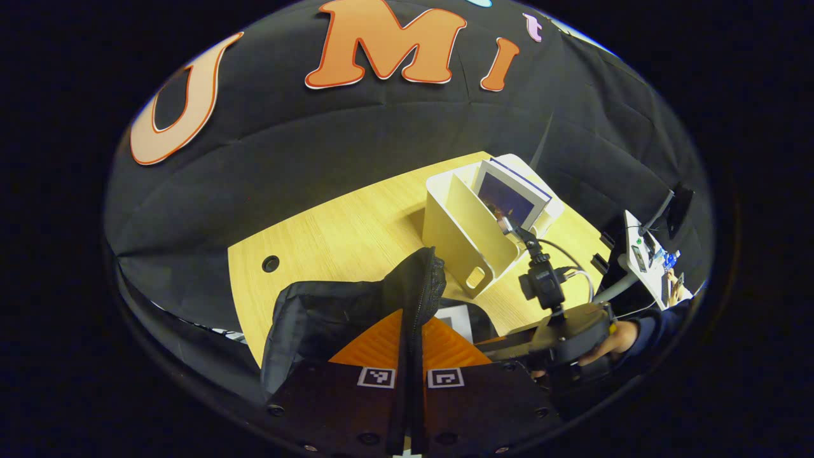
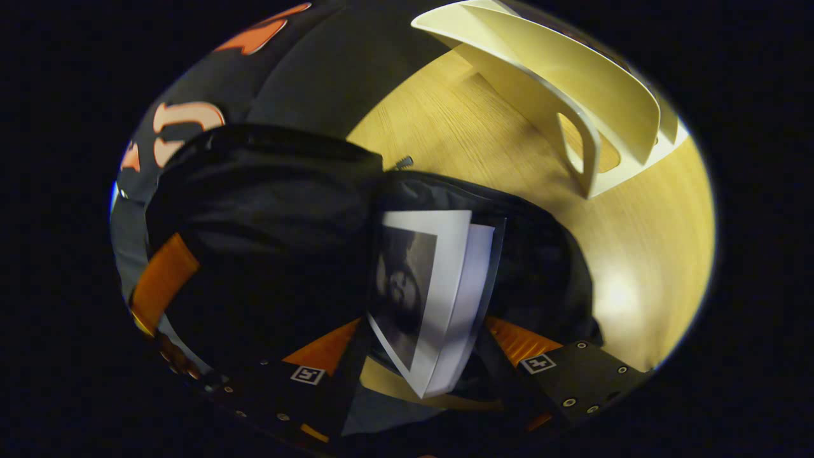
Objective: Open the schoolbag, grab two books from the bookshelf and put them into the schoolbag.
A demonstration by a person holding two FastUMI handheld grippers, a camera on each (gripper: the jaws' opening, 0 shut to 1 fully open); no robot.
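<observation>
On the wooden table (image 1: 331, 235), black schoolbag (image 1: 331, 312), mouth up, standing directly ahead of my left gripper (image 1: 410, 356). My left fingers are drawn close together on a raised fold of the bag's zippered edge (image 1: 426, 280), which runs up between them; I count both fingers as pressing on it. The bag's lower body is cut off below my gripper housing.

Behind the bag, to its right: cream bookshelf (image 1: 467, 238), a divided stand. One book (image 1: 509, 197) leans upright in its rear compartment; its cover is too small to make out.

Right gripper (image 2: 423, 369), in its own view: fingers spread wide, one either side of a second book (image 2: 423, 292) that stands in the open mouth of the schoolbag (image 2: 267, 229). Whether either finger touches this book I cannot tell; its lower end is hidden in shadow, and its cover picture is dim.

In the left gripper view, the right gripper (image 1: 509, 340) hovers just beside the bag, held by a hand (image 1: 613, 340) with a dark sleeve (image 1: 661, 318). The bookshelf (image 2: 572, 108) sits near, apart from the bag.
</observation>
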